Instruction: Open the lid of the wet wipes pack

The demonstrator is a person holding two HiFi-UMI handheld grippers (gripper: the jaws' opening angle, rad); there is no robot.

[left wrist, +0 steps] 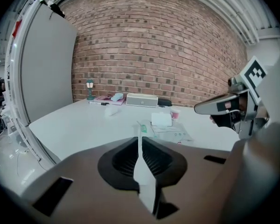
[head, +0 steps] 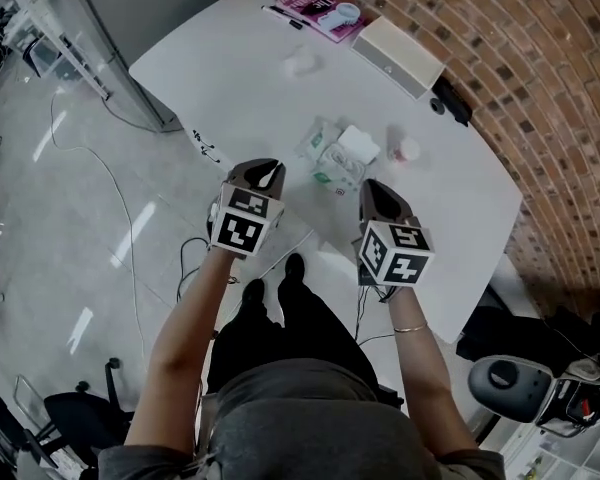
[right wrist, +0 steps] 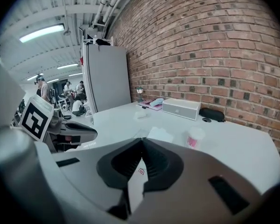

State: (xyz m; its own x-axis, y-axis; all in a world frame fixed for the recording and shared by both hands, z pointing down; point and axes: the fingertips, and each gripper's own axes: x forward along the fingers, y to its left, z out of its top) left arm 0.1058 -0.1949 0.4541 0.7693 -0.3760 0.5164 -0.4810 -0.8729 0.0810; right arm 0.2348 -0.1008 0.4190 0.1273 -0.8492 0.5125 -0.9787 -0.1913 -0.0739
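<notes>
White table (head: 230, 78) vs. brick wall (head: 520, 58). Both grippers hang over the table's near edge, pointing in toward the middle.

Left gripper (head: 263, 170): jaws all but together, only a thin slit btwn them, nothing in it. Its own view shows bare table through the slit (left wrist: 140, 143). The wet wipes pack (head: 337, 163) lies ahead of it and off to its right, mid-table, well apart from the tips.

The pack sits in a small clutter w/ a white wipe (head: 358, 145) on or just behind it. Lid and long axis are too small to tell here. Pink cup (head: 408, 149) is just beyond, toward the table's right edge.

Right gripper (head: 378, 192): jaws closed tight, empty (right wrist: 141, 146). The pack lies ahead and a bit to its left, and this gripper looks the nearer of the two.

Judgement: the pack lies btwn the two lines of reach, so either could come in, but jaws need to open first.
</notes>
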